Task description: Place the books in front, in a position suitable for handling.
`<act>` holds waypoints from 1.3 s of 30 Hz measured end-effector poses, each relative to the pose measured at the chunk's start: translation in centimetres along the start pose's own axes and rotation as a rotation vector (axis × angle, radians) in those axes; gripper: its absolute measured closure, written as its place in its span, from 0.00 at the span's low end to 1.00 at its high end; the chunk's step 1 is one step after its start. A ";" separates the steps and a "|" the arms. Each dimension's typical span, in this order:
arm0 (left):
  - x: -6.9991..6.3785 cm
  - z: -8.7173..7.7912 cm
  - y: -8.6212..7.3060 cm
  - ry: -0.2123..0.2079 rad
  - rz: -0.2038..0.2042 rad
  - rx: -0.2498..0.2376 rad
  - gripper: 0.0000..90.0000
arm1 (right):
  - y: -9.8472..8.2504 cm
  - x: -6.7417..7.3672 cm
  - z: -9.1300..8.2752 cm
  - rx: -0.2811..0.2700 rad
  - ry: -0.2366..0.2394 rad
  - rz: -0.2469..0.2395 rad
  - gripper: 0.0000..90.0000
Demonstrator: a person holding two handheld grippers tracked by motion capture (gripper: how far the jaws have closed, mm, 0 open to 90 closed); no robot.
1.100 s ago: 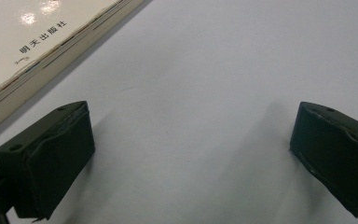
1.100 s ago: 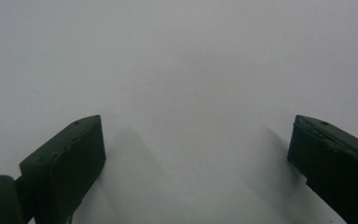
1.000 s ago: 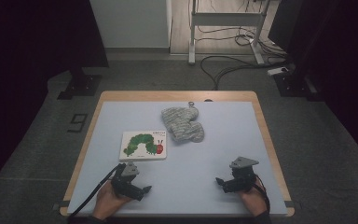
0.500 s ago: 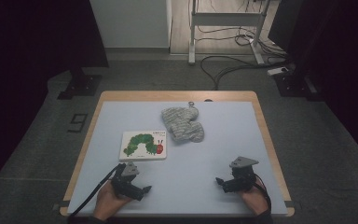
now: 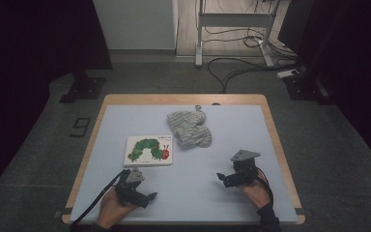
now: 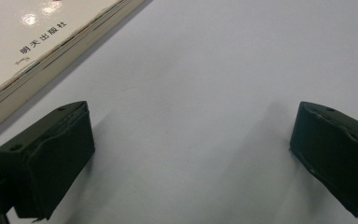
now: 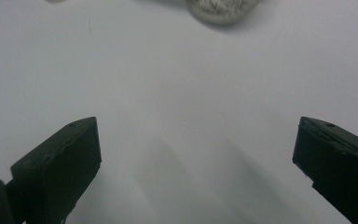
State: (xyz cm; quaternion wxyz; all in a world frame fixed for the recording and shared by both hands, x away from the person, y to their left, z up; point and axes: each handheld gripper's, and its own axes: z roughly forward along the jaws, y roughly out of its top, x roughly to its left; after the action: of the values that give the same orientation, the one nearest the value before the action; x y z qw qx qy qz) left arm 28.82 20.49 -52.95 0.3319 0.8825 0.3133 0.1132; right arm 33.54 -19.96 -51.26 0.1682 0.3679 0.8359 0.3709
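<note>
A picture book (image 5: 149, 150) with a green caterpillar on its white cover lies flat left of the table's middle. A grey knitted mitten (image 5: 189, 127) lies just behind and right of it. My left gripper (image 5: 149, 198) rests low near the front edge, below the book, open and empty. In the left gripper view the book's corner (image 6: 37, 42) shows at upper left, past the gripper (image 6: 193, 154). My right gripper (image 5: 223, 179) sits at the front right, open, with nothing between its jaws. The mitten's edge (image 7: 220, 8) shows at the top of the right gripper view, far ahead of the gripper (image 7: 196, 158).
The pale blue mat (image 5: 183, 193) covers a wooden table (image 5: 275, 140). A small metal ring (image 5: 199, 108) lies by the mitten's far end. Cables (image 5: 241, 65) and a stand's legs are on the floor behind the table.
</note>
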 end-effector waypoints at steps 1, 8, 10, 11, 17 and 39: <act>0.0 0.0 0.0 0.000 0.000 0.000 0.00 | 0.0 0.0 0.0 0.000 0.000 0.000 0.00; 0.0 0.0 0.0 0.000 0.000 -0.001 0.00 | 2.5 -0.6 0.9 -0.004 -0.008 -0.025 0.00; 0.0 0.0 0.0 0.001 0.000 -0.001 0.00 | 3.3 -0.7 1.3 -0.009 -0.005 -0.035 0.00; 0.0 0.0 0.0 0.000 0.000 0.000 0.00 | 3.7 -0.8 1.5 -0.009 -0.002 -0.039 0.00; 0.0 0.0 0.0 0.001 0.000 0.000 0.00 | 6.0 -1.0 2.8 -0.021 0.009 -0.057 0.00; 0.0 0.0 0.0 0.000 -0.002 -0.002 0.00 | 12.8 -1.6 8.8 -0.017 0.007 -0.085 0.00</act>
State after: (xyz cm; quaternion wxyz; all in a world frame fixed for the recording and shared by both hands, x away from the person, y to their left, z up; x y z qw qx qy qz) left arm 28.80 20.47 -52.96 0.3329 0.8819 0.3140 0.1135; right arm 45.80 -11.00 -47.66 0.1838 0.3293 0.8483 0.3717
